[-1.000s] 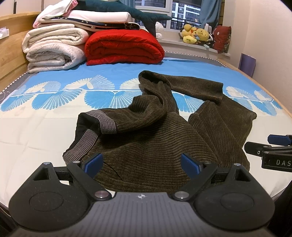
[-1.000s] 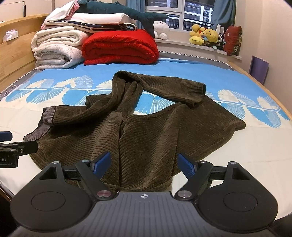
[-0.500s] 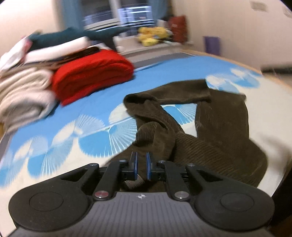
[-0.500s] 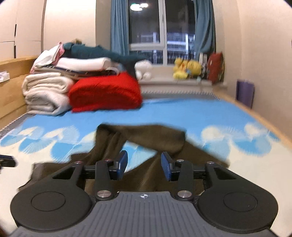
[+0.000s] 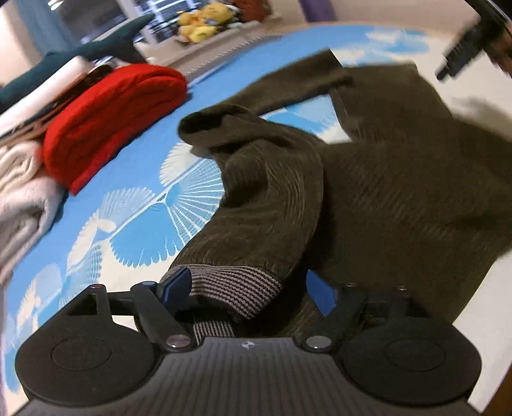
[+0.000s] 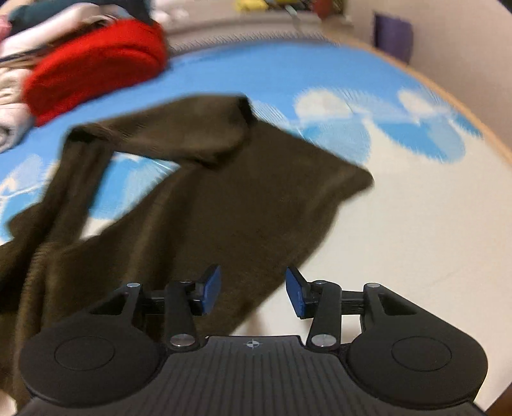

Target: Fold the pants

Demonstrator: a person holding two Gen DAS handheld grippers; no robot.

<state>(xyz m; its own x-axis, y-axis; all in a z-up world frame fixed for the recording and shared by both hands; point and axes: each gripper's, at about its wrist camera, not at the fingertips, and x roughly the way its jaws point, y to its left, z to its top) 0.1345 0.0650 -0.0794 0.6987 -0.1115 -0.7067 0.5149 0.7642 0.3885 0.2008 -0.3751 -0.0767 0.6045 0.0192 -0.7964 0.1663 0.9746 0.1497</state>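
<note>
Dark olive corduroy pants lie crumpled on the blue and white bed sheet, one leg twisted back over the other. Their grey striped waistband sits between the fingers of my left gripper, which is open around it. In the right wrist view the pants spread to the left and ahead. My right gripper is open just above the near edge of the cloth. The other gripper shows at the top right of the left wrist view.
A folded red blanket and stacked pale blankets lie at the head of the bed on the left. Stuffed toys sit on the windowsill. The bed's wooden edge runs along the right.
Both grippers have tipped down and moved closer to the pants. The left gripper was shut half a second ago and is now open around the waistband. The right gripper has opened wider.
</note>
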